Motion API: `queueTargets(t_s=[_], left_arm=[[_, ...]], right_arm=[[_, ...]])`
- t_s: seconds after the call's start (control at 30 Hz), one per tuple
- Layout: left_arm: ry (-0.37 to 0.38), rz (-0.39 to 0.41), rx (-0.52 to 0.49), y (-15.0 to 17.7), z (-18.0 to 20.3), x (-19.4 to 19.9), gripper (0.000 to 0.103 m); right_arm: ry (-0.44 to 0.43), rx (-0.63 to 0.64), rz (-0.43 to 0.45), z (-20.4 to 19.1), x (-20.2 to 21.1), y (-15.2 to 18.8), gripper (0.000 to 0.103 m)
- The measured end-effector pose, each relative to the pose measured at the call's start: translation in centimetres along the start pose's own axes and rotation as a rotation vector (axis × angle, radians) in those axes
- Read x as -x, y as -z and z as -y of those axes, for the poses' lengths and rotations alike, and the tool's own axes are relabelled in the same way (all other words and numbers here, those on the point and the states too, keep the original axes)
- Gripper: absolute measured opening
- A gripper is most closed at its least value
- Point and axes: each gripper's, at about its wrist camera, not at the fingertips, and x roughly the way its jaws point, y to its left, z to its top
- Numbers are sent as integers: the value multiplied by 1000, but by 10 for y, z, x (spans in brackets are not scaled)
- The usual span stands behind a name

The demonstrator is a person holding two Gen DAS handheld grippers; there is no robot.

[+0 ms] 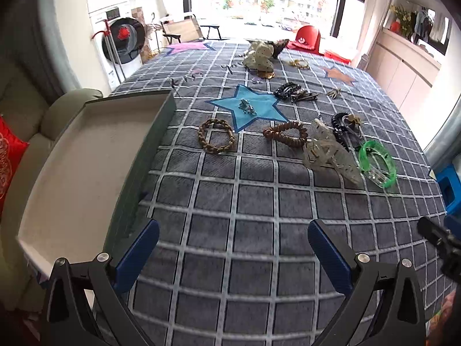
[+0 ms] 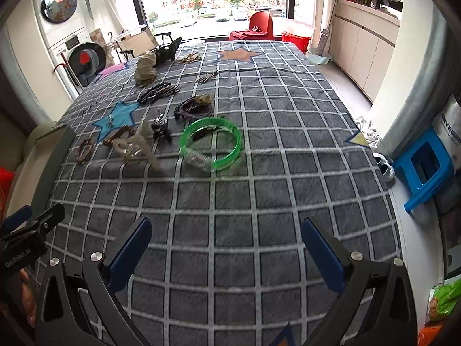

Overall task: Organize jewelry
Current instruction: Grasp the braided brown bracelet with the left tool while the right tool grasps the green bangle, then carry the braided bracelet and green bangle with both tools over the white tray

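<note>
Jewelry and hair accessories lie scattered on a grey checked cloth (image 1: 230, 201). A green bangle (image 1: 377, 163) (image 2: 211, 147), a clear hair claw (image 1: 331, 155) (image 2: 135, 147), a brown coil tie (image 1: 285, 134) and a brown chain bracelet (image 1: 216, 135) lie mid-table. A white open box (image 1: 80, 173) with a dark green wall sits at the left. My left gripper (image 1: 233, 248) is open and empty above the near cloth, beside the box. My right gripper (image 2: 226, 245) is open and empty, short of the bangle.
Black clips (image 1: 291, 92), a small silver piece on the blue star (image 1: 246, 106), black ties (image 1: 344, 127) and a cream bow (image 1: 259, 56) lie farther back. A blue stool (image 2: 423, 167) stands right of the table. A sofa (image 1: 26, 115) is at the left.
</note>
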Motion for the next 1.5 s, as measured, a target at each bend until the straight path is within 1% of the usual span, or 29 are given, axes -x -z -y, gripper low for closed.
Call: queueTargets(t_s=[0.17, 0.4, 0.5, 0.63, 0.7, 0.8, 0.87, 0.97, 1.0, 1.03, 1.1, 1.13, 1.17, 1.23, 1.27, 1.3, 1.33, 1.37, 1.4, 1.43, 1.47, 1.5], left_arm=[[4, -35, -8, -18, 1, -23, 103], [-11, -16, -32, -46, 4, -48, 103], [-39, -6, -51, -55, 5, -60, 103], [-35, -27, -42, -64, 0, -80, 103], [-36, -35, -37, -65, -2, -87, 103], [-56, -26, -57, -68, 0, -94, 103], [-55, -27, -65, -70, 1, -99, 103], [-43, -28, -57, -74, 2, -104, 103], [-38, -27, -54, -75, 2, -104, 101], [-29, -24, -50, -75, 1, -104, 95], [-6, -22, -51, -76, 3, -102, 87], [-2, -18, -53, -76, 4, -102, 80], [6, -14, -56, -76, 5, -101, 75], [15, -7, -65, -76, 7, -98, 53], [22, -4, -71, -76, 9, -97, 46], [27, -4, -73, -75, 9, -96, 28], [23, -6, -76, -75, 9, -95, 16], [23, -7, -75, -75, 9, -94, 14], [29, -8, -71, -74, 7, -93, 14], [37, -11, -67, -72, 5, -92, 13], [44, -12, -66, -71, 4, -91, 13], [55, -9, -65, -70, 4, -88, 13]], right_arm=[[-3, -9, -8, 10, -17, -19, 103], [-10, -46, -49, 29, -53, -45, 103], [-4, -46, -53, 32, -65, -53, 103], [-13, -38, -67, 31, -80, -62, 103], [-18, -32, -74, 28, -88, -65, 100], [-35, -21, -80, 23, -97, -69, 96], [-41, -8, -84, 19, -102, -71, 90], [-21, 21, -75, 11, -106, -75, 89], [-15, 27, -74, 10, -108, -76, 89], [-7, 34, -72, 9, -109, -77, 88], [16, 52, -70, 6, -110, -76, 87], [34, 67, -68, 4, -110, -75, 85], [41, 80, -61, 2, -109, -73, 82], [35, 86, -56, 1, -107, -72, 76], [33, 88, -53, 0, -105, -72, 68], [30, 91, -50, 0, -103, -71, 63], [24, 95, -47, -1, -101, -71, 51], [19, 99, -46, -2, -100, -70, 37], [6, 101, -43, -3, -99, -70, 28], [-1, 99, -41, -3, -98, -69, 13], [-10, 92, -40, -3, -98, -67, 8], [-18, 84, -38, -2, -97, -66, 8]])
